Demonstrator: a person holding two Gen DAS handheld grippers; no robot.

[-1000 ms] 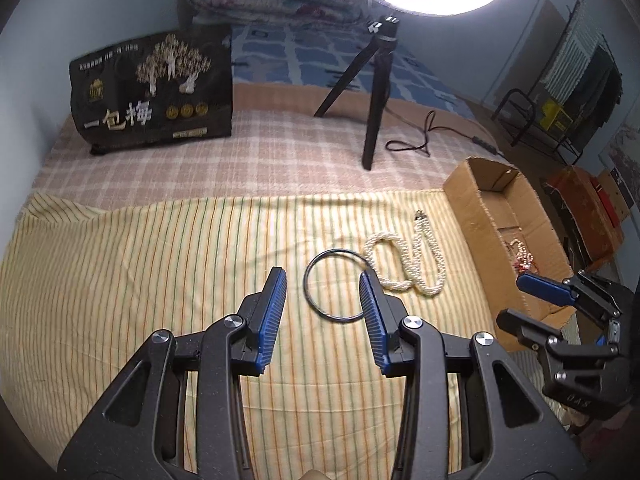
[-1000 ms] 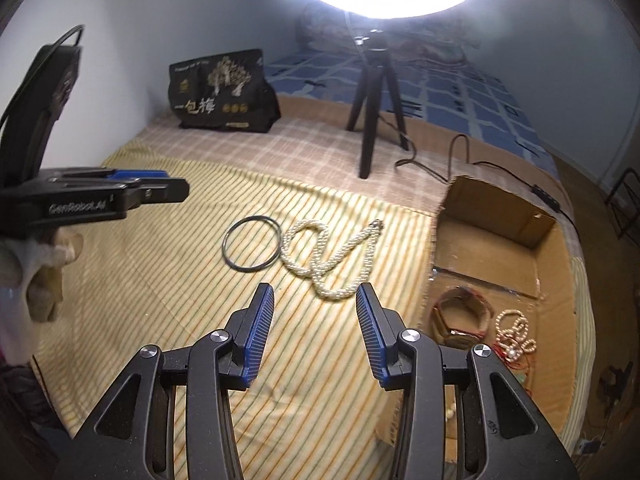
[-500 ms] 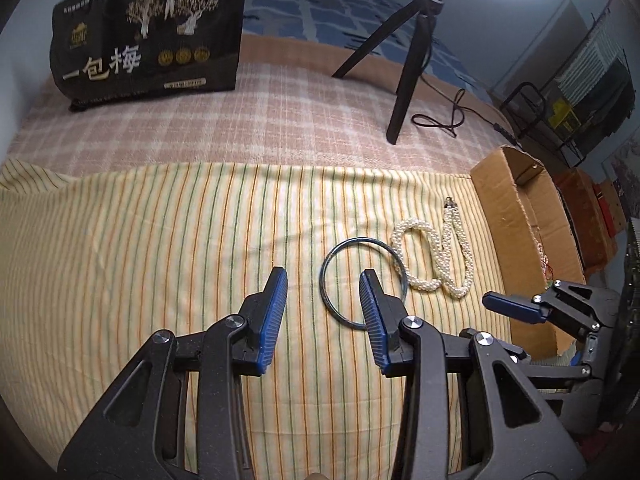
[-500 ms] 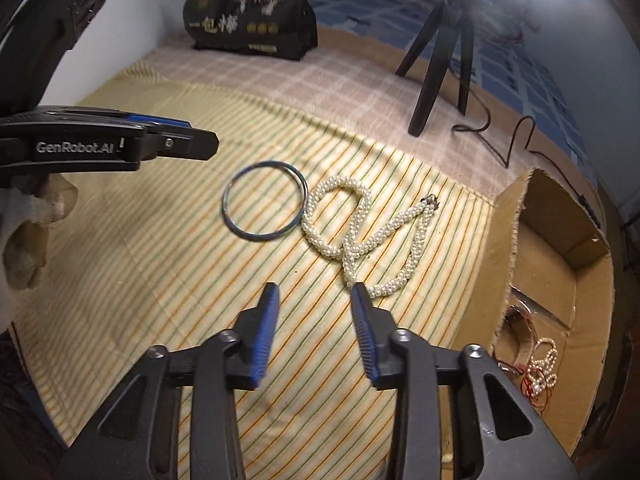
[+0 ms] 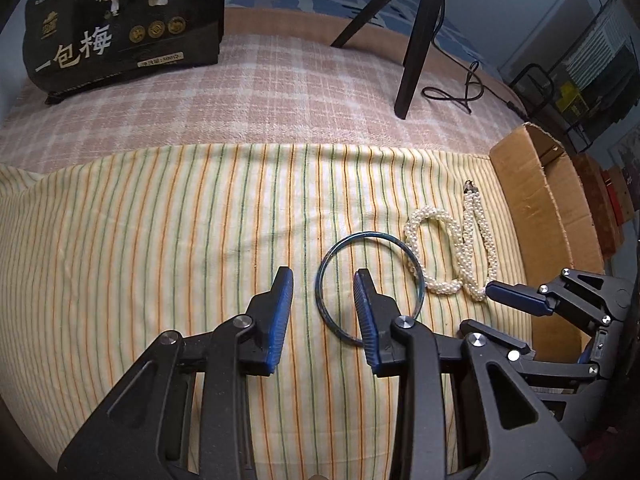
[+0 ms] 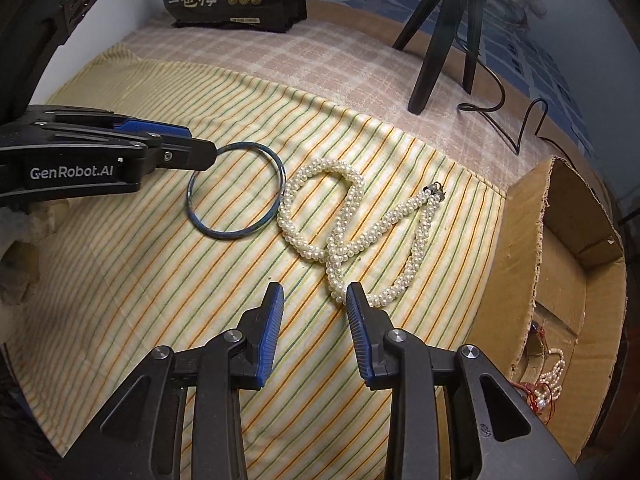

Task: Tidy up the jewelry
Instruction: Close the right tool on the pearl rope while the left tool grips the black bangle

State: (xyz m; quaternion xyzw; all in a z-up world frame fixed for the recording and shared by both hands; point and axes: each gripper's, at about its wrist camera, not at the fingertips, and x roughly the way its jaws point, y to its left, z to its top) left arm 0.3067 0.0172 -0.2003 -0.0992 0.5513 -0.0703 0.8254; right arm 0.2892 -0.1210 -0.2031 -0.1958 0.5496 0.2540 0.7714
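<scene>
- "GenRobot.AI" in white letters stands on the black side of the left gripper (image 6: 202, 156).
- "一包梅" in large pale characters stands on the black bag (image 5: 124, 24), left of the tripod (image 5: 416, 40); the smaller print under it cannot be read.

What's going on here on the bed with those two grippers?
A person is sorting jewelry with two handheld grippers. The left gripper, jaws closing, straddles the rim of a blue bangle on the striped cloth. The right gripper is open at the near end of a pearl necklace. Nothing is lifted yet. A cardboard box beside them already holds some jewelry.
</scene>
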